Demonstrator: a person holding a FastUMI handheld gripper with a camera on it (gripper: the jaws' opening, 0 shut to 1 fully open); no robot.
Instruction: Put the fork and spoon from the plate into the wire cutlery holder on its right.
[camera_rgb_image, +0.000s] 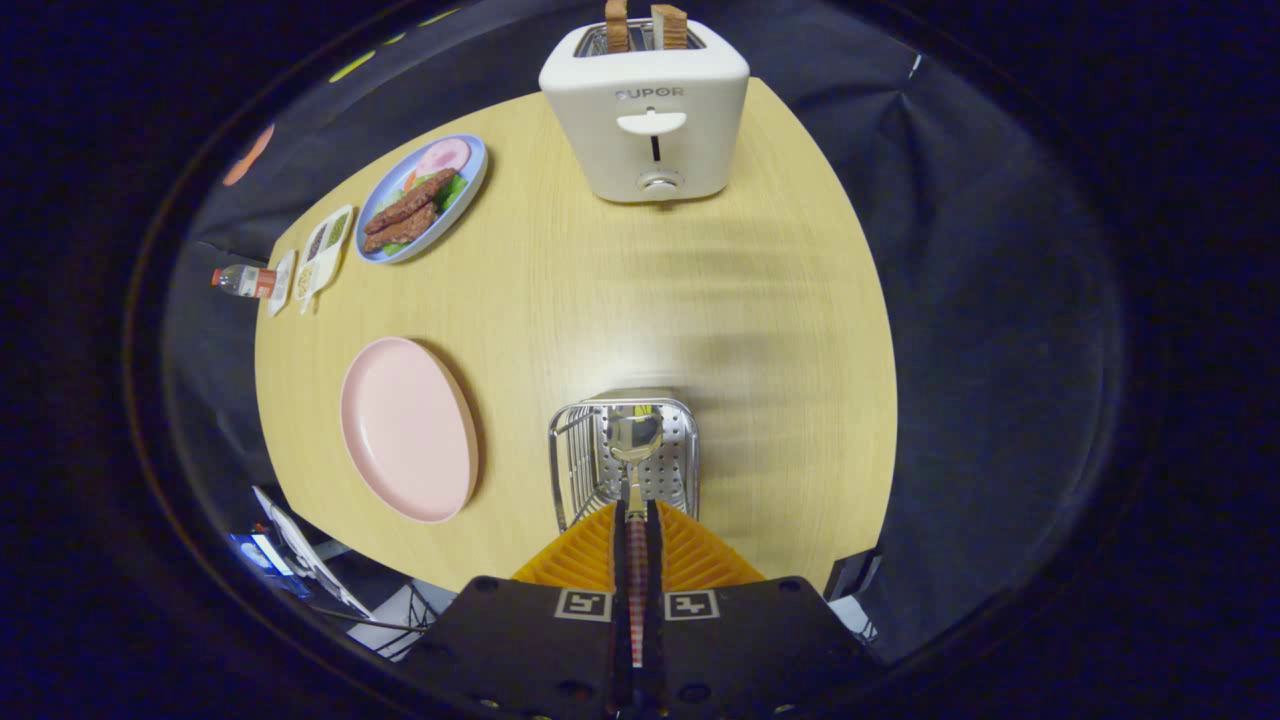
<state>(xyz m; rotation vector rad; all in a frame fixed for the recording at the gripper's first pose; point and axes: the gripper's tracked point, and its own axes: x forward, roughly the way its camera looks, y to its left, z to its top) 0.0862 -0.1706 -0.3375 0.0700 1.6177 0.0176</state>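
The gripper (635, 505) is squeezed tight on the handle of the spoon (634, 438), both fingers pressing it from either side, and the spoon's bowl hangs out ahead of them right over the open mouth of the wire cutlery holder (575, 460). Take that holder as the fixed point: the pink plate (408, 428) sits just to its left, bare now, and I can't make out a fork anywhere — if it has gone into the holder already, the spoon bowl and the wire hide it, so I wouldn't swear to it. Beyond the holder, well across the wooden table (650, 300), stands a white toaster (646, 110) with bread sticking out of the top; off to the far left of the holder there's a blue plate of food (422, 197), then a small divided dish (326, 250) and a bottle (243, 281) lying at the table's edge. What could go wrong from here, I'd say, is a bad release: the spoon is held bowl-forward, and if the fingers part while it is tilted or too near the rim it may catch on the wire, bounce out onto the table, or tip the light holder over. By count — one spoon, one holder, one pink plate, one toaster, two slices of bread, one food plate.
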